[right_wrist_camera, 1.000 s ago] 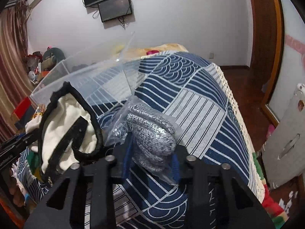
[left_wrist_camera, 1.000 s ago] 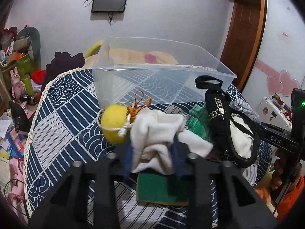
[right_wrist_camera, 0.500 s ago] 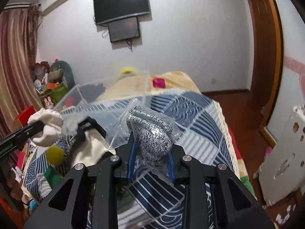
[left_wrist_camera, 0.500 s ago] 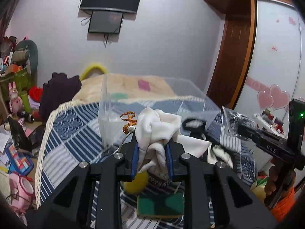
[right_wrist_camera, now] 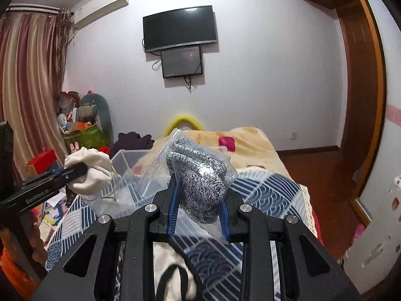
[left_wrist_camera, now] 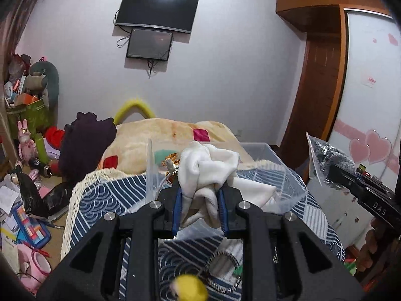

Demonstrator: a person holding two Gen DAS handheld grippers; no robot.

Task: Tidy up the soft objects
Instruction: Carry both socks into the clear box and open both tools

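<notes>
My left gripper point(left_wrist_camera: 199, 195) is shut on a white cloth point(left_wrist_camera: 209, 173) and holds it up in front of the clear plastic bin point(left_wrist_camera: 275, 160). A yellow ball point(left_wrist_camera: 190, 289) on a string dangles below it. My right gripper point(right_wrist_camera: 199, 198) is shut on a grey knit item in a clear bag point(right_wrist_camera: 198, 173) and holds it above the bed. The right view shows the left gripper point(right_wrist_camera: 75, 170) with the white cloth point(right_wrist_camera: 87, 173) at the left, by the bin point(right_wrist_camera: 125, 158). The left view shows the bagged knit item point(left_wrist_camera: 328, 156) at the right.
A blue-and-white patterned bedspread point(left_wrist_camera: 107, 200) covers the bed, with a beige blanket point(left_wrist_camera: 163, 135) behind the bin. A black-trimmed white bag point(right_wrist_camera: 175, 276) lies below the right gripper. Clutter fills the floor at left point(left_wrist_camera: 22, 213). A wardrobe point(left_wrist_camera: 371, 100) stands at right.
Both grippers have risen higher with their loads. The white cloth and the yellow ball came up off the bed. The bin now sits lower in both views.
</notes>
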